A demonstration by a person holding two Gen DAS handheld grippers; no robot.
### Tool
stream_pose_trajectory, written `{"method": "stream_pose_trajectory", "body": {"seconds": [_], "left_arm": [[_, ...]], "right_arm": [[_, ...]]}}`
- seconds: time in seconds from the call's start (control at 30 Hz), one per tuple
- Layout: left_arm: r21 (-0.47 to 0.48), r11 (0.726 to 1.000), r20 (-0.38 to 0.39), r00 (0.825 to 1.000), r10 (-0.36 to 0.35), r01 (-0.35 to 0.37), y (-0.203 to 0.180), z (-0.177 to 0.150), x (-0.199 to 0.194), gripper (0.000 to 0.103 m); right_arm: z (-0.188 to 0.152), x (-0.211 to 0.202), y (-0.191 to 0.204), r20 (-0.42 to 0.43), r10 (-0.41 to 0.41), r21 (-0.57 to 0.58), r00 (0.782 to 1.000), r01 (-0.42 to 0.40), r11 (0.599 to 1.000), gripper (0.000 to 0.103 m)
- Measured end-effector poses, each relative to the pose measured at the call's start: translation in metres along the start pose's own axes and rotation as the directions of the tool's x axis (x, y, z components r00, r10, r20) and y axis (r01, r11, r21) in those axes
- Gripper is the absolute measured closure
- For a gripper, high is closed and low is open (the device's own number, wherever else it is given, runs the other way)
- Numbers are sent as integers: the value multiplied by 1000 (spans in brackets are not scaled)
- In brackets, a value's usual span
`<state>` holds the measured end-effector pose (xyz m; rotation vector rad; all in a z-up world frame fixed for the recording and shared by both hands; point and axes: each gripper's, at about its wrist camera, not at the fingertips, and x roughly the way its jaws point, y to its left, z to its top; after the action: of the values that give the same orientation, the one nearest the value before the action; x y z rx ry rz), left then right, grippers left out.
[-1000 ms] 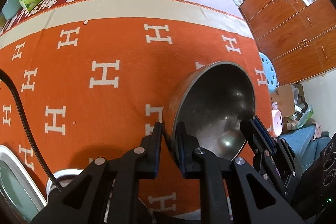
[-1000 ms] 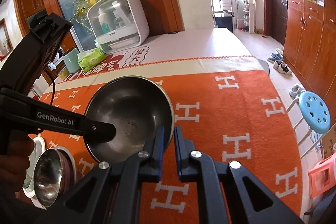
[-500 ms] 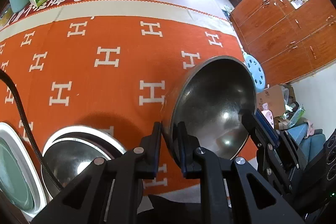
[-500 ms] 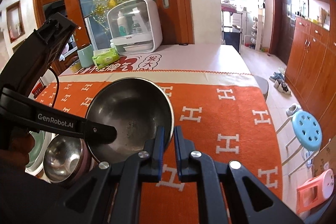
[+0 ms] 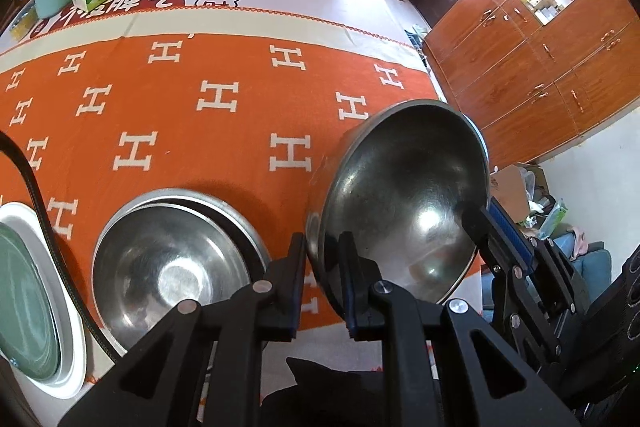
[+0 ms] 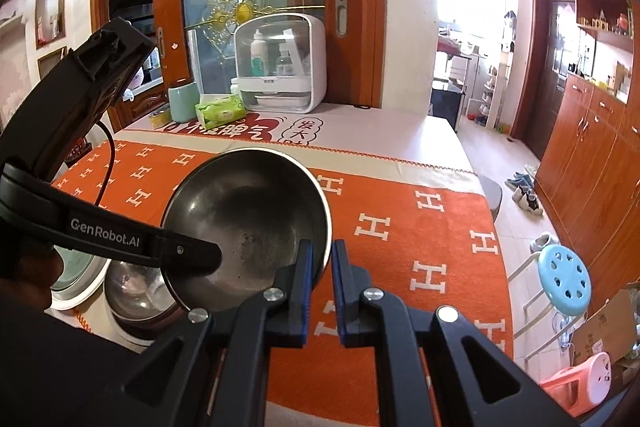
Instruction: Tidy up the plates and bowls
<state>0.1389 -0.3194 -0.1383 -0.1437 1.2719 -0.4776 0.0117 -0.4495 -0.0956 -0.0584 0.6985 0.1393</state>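
Two grippers clamp one steel bowl above the table.

The left gripper (image 5: 322, 259) and right gripper (image 6: 318, 267), angled downward, each pinch opposite rims of the round, dull-polished steel bowl (image 5: 404, 203), tilted in mid-air over the orange woven cloth (image 5: 180, 131), beside a shinier nested bowl (image 5: 168, 267) and a white-rimmed green plate (image 5: 24, 291).

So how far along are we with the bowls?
Done: one steel bowl already sits nested in a stack beside the green plate. In hand: the left tool and right tool both clamp the rim of a second steel bowl, held tilted above the orange cloth. Left: setting it into that stack.
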Motion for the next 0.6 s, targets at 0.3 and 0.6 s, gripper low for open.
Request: {"method": "stream_pose_trajectory", "body": {"seconds": [0.3, 0.6], "left_arm": [[-10, 1000, 1, 1000, -15, 15, 22, -18, -20, 89], [-41, 999, -1, 1000, -16, 16, 59, -37, -41, 89]], "right_arm": [[1, -10, 33, 4, 3, -31, 1000, -3, 1000, 94], [1, -13, 74, -9, 23, -53, 1000, -23, 998, 94]]}}
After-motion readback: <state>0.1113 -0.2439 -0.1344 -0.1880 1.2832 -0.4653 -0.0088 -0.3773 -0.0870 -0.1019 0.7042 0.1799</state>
